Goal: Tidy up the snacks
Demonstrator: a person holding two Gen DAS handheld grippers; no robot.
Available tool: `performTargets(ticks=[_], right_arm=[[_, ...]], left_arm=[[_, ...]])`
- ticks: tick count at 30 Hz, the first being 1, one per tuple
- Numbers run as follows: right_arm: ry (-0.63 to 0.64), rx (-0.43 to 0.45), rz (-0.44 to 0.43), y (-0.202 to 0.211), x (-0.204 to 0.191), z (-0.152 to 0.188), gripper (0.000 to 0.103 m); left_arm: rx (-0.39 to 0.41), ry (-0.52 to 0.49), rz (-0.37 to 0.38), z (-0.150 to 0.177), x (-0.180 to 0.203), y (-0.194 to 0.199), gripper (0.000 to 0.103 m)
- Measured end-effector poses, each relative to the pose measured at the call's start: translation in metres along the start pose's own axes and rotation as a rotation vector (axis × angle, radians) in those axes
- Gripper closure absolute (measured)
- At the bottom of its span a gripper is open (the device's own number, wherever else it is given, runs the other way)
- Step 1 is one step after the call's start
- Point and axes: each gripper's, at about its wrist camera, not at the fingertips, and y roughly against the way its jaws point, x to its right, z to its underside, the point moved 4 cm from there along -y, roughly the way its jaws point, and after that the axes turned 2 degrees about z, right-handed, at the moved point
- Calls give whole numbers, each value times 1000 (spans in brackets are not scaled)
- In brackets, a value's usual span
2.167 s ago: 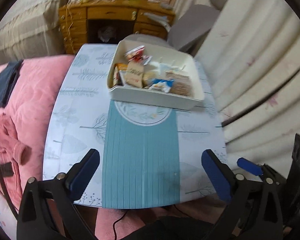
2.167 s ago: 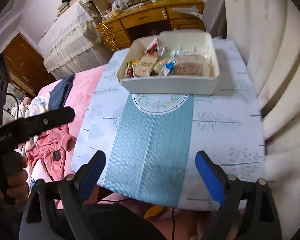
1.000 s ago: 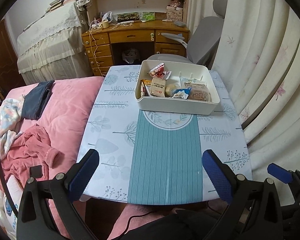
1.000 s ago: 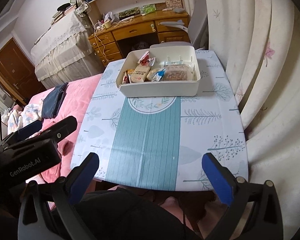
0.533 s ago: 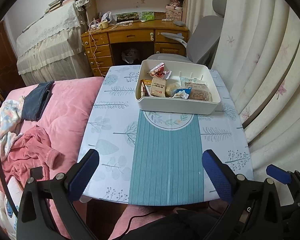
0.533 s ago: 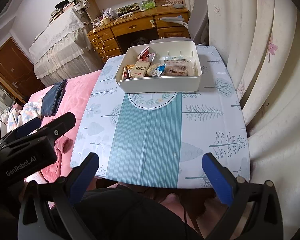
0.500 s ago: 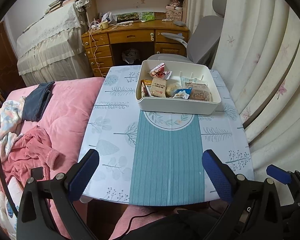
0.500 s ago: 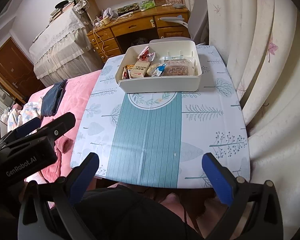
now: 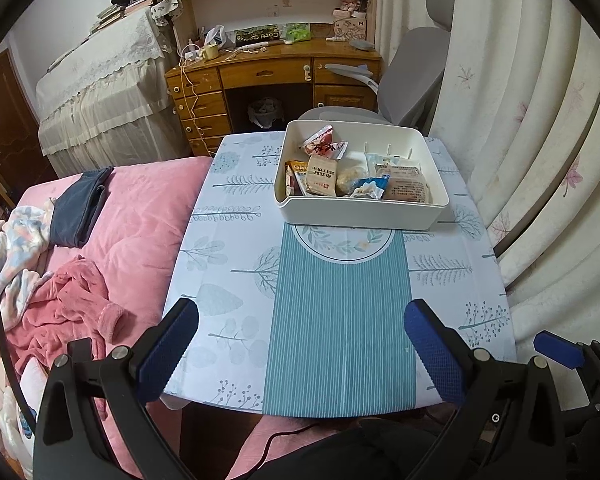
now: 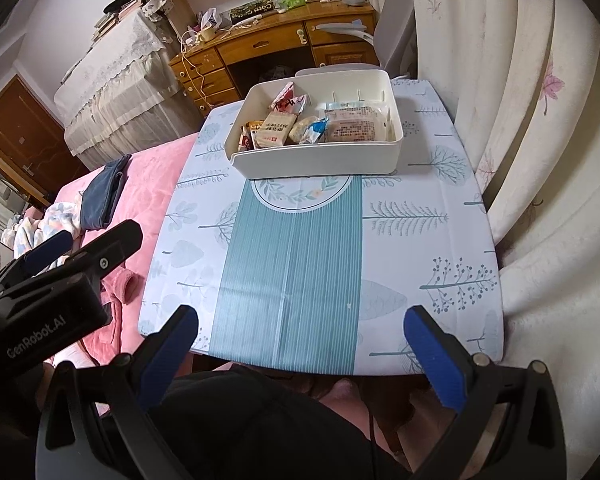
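Observation:
A white bin (image 9: 360, 210) (image 10: 320, 158) stands at the far end of the table and holds several wrapped snacks: a red and white packet (image 9: 320, 144), a beige packet (image 9: 322, 176), a blue and white one (image 9: 370, 188) and a brown bread pack (image 9: 406, 186) (image 10: 350, 128). My left gripper (image 9: 302, 340) hangs open over the table's near edge, nothing between its blue pads. My right gripper (image 10: 300, 344) is open too, just short of the near edge, well away from the bin. The left gripper's body (image 10: 48, 288) shows at the left of the right wrist view.
The table (image 9: 228, 248) wears a leaf-print cloth with a teal striped runner (image 9: 340, 320). A pink bed with clothes (image 9: 100, 248) lies on the left, curtains (image 9: 540, 140) on the right. A wooden desk (image 9: 272, 76) and grey chair (image 9: 412, 76) stand behind.
Both grippers drew back and up from the table between 2.2 s and 1 s ago, so the bin looks farther. Since then nothing has visibly moved; both stay open.

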Motion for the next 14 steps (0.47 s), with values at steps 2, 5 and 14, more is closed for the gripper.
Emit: performTargets(ticks=[2,5,14], right_arm=[[4,-2,-1,-2,1,-2,0],[4,-9,-3,-4,3,-5,0],[-1,-47,-11,-14,12,-13,0]], left_arm=[[-2,-6,4,0,-1,1,1],[-7,-4,2,-2,-1,-1,1],[-39,-9,-5,-9,6,-14,1]])
